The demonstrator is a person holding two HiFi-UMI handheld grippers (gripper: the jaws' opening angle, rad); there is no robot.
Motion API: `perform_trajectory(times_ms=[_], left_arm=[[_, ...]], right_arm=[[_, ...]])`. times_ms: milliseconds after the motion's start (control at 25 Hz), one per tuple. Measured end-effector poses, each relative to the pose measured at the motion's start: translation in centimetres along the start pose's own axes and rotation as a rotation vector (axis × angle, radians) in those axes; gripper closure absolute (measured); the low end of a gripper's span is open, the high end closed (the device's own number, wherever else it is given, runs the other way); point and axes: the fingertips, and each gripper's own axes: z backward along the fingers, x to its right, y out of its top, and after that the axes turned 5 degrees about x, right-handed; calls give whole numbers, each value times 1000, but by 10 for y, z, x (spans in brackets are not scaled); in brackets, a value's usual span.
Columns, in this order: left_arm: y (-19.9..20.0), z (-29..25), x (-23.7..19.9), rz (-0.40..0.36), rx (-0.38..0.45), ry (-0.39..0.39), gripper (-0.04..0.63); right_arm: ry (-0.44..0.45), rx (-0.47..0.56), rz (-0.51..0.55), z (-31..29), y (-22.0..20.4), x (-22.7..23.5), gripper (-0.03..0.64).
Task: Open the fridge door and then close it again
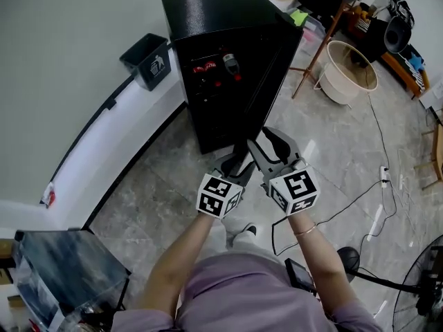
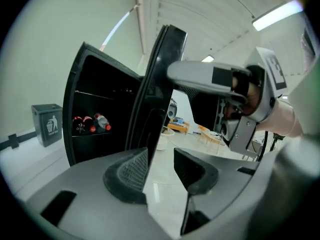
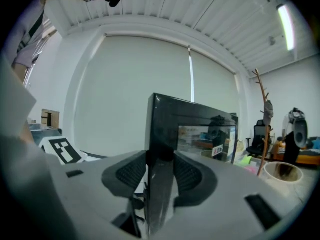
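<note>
We see the black fridge [image 1: 208, 19] standing against the wall, with its door [image 1: 277, 75] swung open toward us. On a shelf inside lie some bottles with red caps [image 2: 90, 124]. The right gripper [image 1: 270, 140] is clamped on the free edge of the door; in the right gripper view both pads press on this dark edge [image 3: 160, 134] from the two sides. The left gripper [image 1: 239, 159] is just beside the right one, a little lower. Its jaws stand apart and only the pale floor shows between the pads, while the door edge [image 2: 157, 84] rises just behind the left pad [image 2: 131, 170]. A dark trash bin [image 1: 149, 61] stands at the wall, left of the fridge.
</note>
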Motion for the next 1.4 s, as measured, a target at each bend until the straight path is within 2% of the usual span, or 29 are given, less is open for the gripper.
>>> perform_trajectory(times_ms=[120, 200, 480, 640, 880, 960, 1080, 1280, 1400], left_arm=[[1, 12, -3, -14, 13, 20, 442], [-1, 11, -6, -20, 2, 20, 416], [-7, -31, 29, -91, -55, -87, 429], [-9, -46, 53, -95, -61, -110, 462], [-14, -73, 92, -104, -69, -139, 463], [-15, -83, 103, -108, -68, -148, 465], [-18, -99, 119, -115, -73, -164, 465], [-18, -126, 146, -133, -77, -197, 465], [-18, -145, 160, -144, -86, -221, 465]], right_arm=[[15, 10, -18, 17, -2, 6, 448], [19, 16, -40, 27, -4, 11, 456], [-1, 14, -104, 63, -12, 35, 459], [-34, 16, -128, 88, -14, 54, 459], [-119, 67, -177, 130, -12, 86, 457], [-131, 92, -173, 139, -8, 94, 391], [-144, 86, -152, 145, -8, 104, 334], [-200, 54, -106, 152, -15, 126, 331], [-260, 40, -108, 161, -20, 151, 375]])
